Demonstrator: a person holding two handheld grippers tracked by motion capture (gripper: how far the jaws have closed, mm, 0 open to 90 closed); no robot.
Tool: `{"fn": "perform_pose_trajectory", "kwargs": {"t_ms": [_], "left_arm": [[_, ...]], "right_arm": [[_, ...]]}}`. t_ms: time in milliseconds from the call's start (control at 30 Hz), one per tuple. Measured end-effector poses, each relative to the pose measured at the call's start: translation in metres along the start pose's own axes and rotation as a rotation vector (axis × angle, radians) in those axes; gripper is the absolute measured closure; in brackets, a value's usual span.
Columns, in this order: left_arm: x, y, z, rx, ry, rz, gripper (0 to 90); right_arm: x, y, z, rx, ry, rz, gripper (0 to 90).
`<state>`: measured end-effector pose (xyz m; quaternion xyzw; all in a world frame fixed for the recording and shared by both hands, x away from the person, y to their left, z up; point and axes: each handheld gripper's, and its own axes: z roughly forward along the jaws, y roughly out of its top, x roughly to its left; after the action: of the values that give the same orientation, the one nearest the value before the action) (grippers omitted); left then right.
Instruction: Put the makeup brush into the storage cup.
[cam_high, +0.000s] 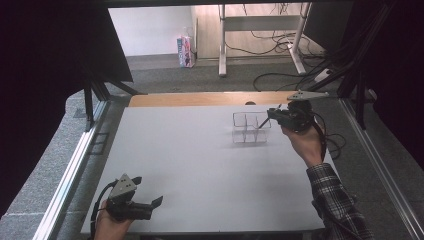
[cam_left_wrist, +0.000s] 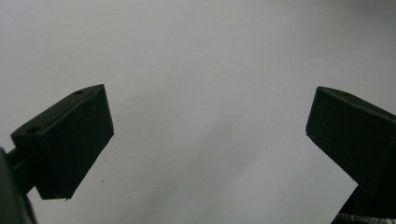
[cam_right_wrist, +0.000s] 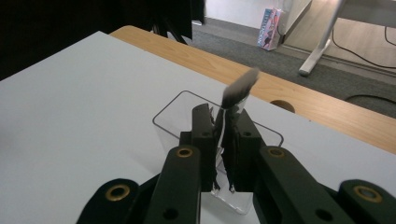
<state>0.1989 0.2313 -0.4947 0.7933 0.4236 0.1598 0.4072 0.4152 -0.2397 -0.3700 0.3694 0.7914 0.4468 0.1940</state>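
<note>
The right claw (cam_right_wrist: 223, 140) is clamped on a small brush (cam_right_wrist: 238, 91), bristles up, just above a clear plastic organizer (cam_high: 250, 128) at upper right of centre in the high view. The step looks like dropping the brush into one compartment: it should be lined up over a single cell, lowered clear of the thin dividers, and let go only once inside. The left claw (cam_high: 152, 204) rests spread wide and empty at lower left. The table (cam_high: 200, 170) is plain white with a wooden far edge; beyond it, grey carpet, desk legs and loose cables.
</note>
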Motion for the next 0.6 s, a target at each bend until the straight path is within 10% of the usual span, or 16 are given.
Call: {"fn": "perform_pose_trajectory", "kwargs": {"t_ms": [600], "left_arm": [[0.0, 0.0, 0.0, -0.001, -0.002, 0.0, 1.0]], "right_arm": [[-0.006, 0.012, 0.02, 0.007, -0.014, 0.008, 82.8]]}}
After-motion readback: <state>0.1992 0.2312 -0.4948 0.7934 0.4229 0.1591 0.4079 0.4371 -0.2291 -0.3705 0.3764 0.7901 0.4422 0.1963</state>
